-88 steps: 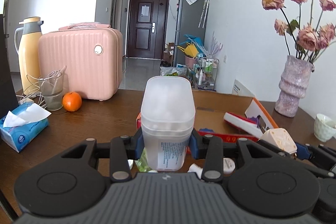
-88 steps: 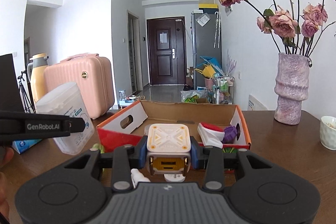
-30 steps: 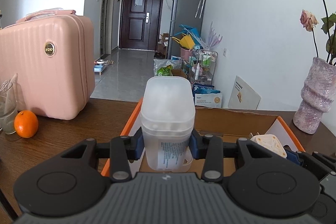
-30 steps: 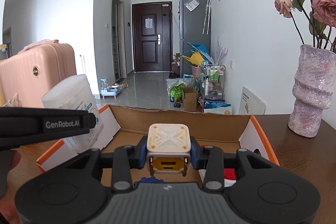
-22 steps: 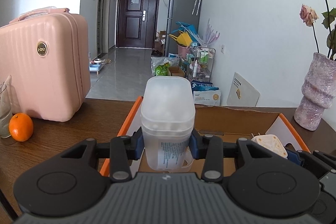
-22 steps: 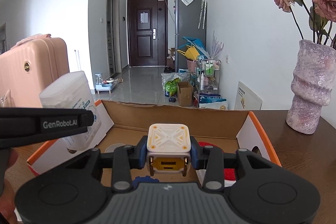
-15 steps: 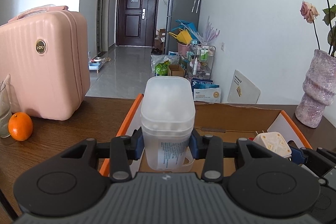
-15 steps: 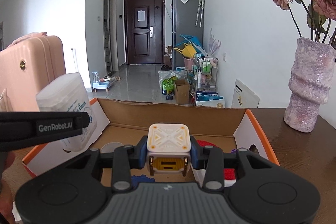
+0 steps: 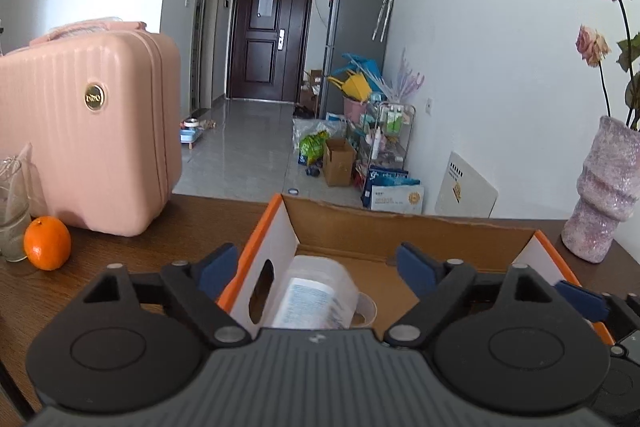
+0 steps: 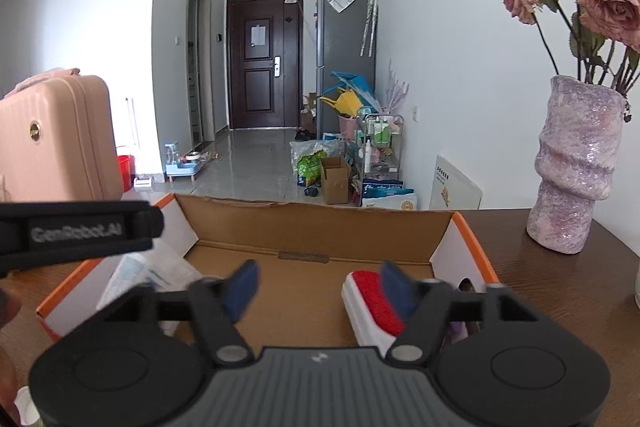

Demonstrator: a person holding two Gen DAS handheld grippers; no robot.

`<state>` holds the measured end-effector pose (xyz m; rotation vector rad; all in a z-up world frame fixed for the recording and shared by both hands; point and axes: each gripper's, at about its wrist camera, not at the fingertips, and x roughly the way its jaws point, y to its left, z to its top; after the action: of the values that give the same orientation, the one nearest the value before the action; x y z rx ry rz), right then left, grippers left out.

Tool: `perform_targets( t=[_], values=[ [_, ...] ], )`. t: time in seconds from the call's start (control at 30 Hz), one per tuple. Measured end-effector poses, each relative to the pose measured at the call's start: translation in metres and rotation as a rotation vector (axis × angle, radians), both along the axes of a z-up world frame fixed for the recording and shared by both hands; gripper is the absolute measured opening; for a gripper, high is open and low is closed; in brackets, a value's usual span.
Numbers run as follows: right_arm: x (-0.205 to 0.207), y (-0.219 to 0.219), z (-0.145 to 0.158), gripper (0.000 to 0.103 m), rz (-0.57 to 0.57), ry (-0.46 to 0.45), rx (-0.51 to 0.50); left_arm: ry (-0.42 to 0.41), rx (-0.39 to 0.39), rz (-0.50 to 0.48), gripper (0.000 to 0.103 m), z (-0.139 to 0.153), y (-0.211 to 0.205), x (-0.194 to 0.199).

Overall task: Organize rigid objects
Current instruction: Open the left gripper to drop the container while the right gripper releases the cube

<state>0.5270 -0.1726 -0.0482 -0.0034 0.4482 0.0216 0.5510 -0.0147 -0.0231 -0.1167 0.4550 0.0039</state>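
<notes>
An open cardboard box [image 9: 408, 231] with orange edges sits on the wooden table; it also shows in the right wrist view [image 10: 320, 227]. My left gripper [image 9: 316, 269] is open above its left end. The clear plastic container [image 9: 314, 301] with a printed label lies on its side inside the box, below the jaws; it also shows in the right wrist view [image 10: 148, 273]. My right gripper [image 10: 320, 287] is open and empty over the box. The white and orange block it held is out of sight. A red and white item [image 10: 370, 301] lies in the box's right part.
A pink suitcase [image 9: 88, 131] stands on the table at the left, with an orange [image 9: 47, 243] and a glass [image 9: 12, 215] beside it. A purple vase [image 10: 576, 167] with dried roses stands at the right. The left gripper's body [image 10: 76, 231] crosses the right wrist view.
Both grippers have opened over the box. The plastic container left my left gripper and now lies in the box. The white and orange block left my right gripper.
</notes>
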Motion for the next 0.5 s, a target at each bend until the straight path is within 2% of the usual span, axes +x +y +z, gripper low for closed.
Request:
perform_targets(
  t=[0.03,0.07,0.23,0.5],
  values=[
    [-0.0002,-0.0004,0.0004,0.086,0.000,-0.001,0.001,-0.004,-0.002,0.004,0.101,0.0009,0.0007,-0.0008],
    [-0.0001,-0.0006,0.0006,0.088,0.002,0.000,0.001,-0.012,-0.003,0.014,0.103,0.0013,0.0017,-0.0016],
    [-0.0004,0.0001,0.0005,0.100,0.004,-0.004,-0.003,-0.017,0.002,0.020,0.103,0.0027,0.0024,-0.0031],
    [-0.0009,-0.0013,0.0003,0.102,0.004,-0.004,0.003,0.000,-0.002,0.028,0.103,0.0021,0.0033,-0.0013]
  ],
)
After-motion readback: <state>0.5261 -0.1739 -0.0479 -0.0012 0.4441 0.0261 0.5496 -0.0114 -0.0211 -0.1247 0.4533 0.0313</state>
